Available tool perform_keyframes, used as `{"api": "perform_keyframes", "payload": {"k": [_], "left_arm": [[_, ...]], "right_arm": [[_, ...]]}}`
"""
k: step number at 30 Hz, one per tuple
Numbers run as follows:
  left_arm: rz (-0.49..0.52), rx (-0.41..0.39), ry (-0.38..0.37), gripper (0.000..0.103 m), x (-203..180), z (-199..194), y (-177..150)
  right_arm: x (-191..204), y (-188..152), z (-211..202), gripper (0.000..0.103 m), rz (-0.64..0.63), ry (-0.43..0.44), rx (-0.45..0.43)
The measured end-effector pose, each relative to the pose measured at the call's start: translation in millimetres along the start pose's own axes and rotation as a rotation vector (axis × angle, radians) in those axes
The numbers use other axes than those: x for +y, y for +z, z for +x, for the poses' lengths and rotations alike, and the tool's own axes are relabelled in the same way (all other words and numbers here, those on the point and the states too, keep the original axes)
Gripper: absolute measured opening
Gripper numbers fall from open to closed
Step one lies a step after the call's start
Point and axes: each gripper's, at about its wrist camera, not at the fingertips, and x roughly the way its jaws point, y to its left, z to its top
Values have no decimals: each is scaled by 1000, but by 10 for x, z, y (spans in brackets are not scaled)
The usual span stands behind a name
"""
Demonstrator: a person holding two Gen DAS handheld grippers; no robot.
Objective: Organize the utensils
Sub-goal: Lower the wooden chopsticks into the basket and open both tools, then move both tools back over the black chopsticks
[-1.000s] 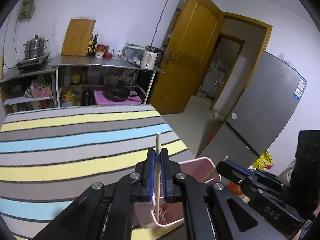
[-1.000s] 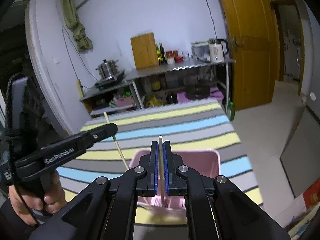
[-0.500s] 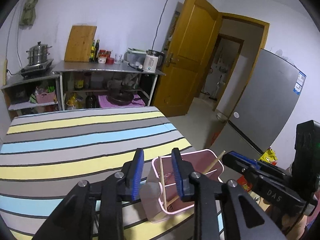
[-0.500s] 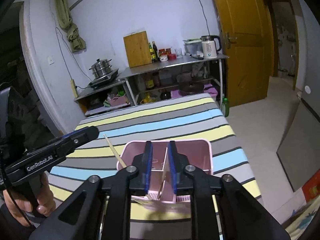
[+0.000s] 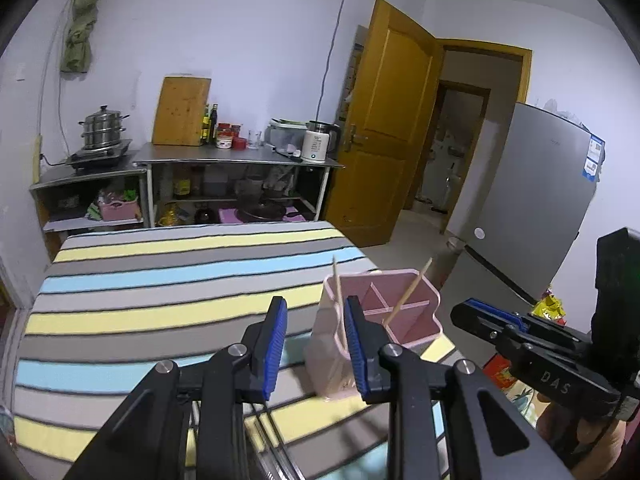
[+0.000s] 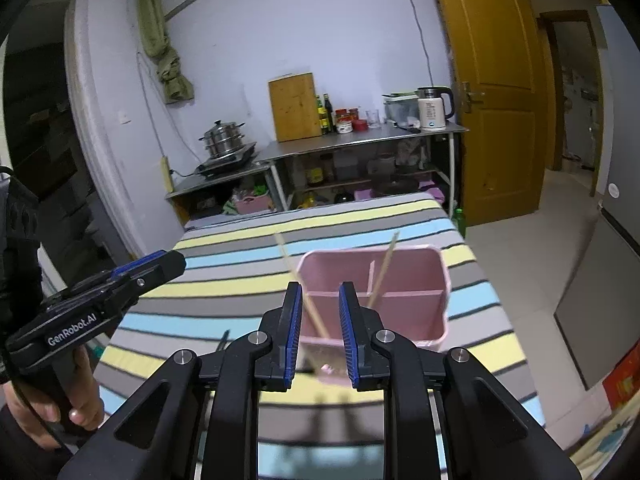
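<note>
2 wrist views, low over the striped table, sharing the pink caddy.

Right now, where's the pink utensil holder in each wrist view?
Left wrist: pink utensil holder sits right of centre, at the striped table's right edge, partly behind the right finger of the left gripper.
Right wrist: holder is centred, just beyond the right gripper.
Shared landmark: the wooden cutting board leaning on the back wall.
</note>
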Motion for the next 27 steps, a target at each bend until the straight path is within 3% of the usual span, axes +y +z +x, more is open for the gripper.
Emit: {"api": "perform_keyframes", "payload": {"k": [12, 27], "left_arm": [[12, 2, 60, 29, 107, -495, -650], [-2, 56, 132, 30, 402, -576, -1113]], "right_arm": [[366, -507, -161, 20, -55, 10, 33], [525, -868, -20, 20, -64, 17, 105]]}}
